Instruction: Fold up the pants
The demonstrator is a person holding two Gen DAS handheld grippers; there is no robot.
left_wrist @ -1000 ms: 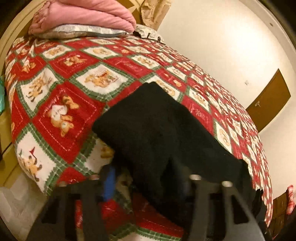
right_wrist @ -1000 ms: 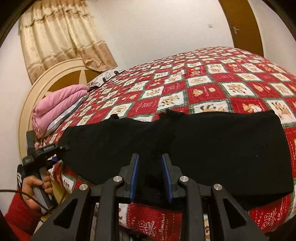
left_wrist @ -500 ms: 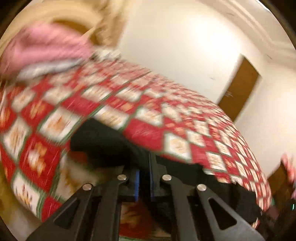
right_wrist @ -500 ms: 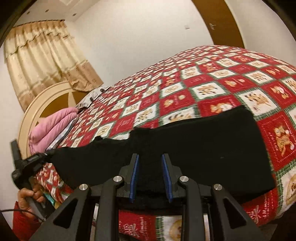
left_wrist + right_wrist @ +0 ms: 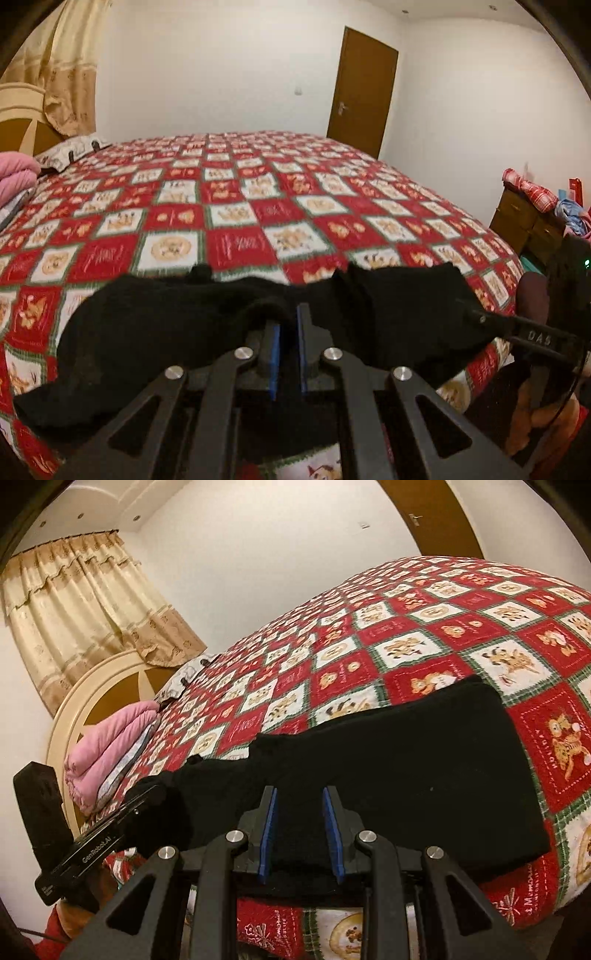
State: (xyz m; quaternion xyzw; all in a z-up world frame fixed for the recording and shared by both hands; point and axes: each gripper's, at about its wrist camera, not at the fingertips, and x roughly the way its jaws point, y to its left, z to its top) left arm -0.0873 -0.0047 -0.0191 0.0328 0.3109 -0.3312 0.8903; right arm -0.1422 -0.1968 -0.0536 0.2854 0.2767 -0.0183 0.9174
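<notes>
The black pants (image 5: 177,332) lie folded lengthwise along the near edge of a bed with a red, white and green patchwork quilt (image 5: 240,206). My left gripper (image 5: 288,321) is shut on a raised fold of the pants' near edge. In the right wrist view the pants (image 5: 424,760) stretch from left to right. My right gripper (image 5: 300,805) is clamped on a thick bunch of the pants' near edge, its blue pads apart by the cloth's thickness. The left gripper (image 5: 146,799) shows at the pants' left end. The right gripper (image 5: 476,314) shows at the pants' right end.
A pink folded blanket (image 5: 110,746) lies by the cream headboard (image 5: 88,690) with curtains (image 5: 85,609) behind. A brown door (image 5: 364,92) stands in the far wall. A wooden dresser (image 5: 524,221) with clothes on it stands right of the bed.
My left gripper swung from the pants' end round to face across the bed and closed on the near edge. The right gripper kept its hold and the near edge lifted a little.
</notes>
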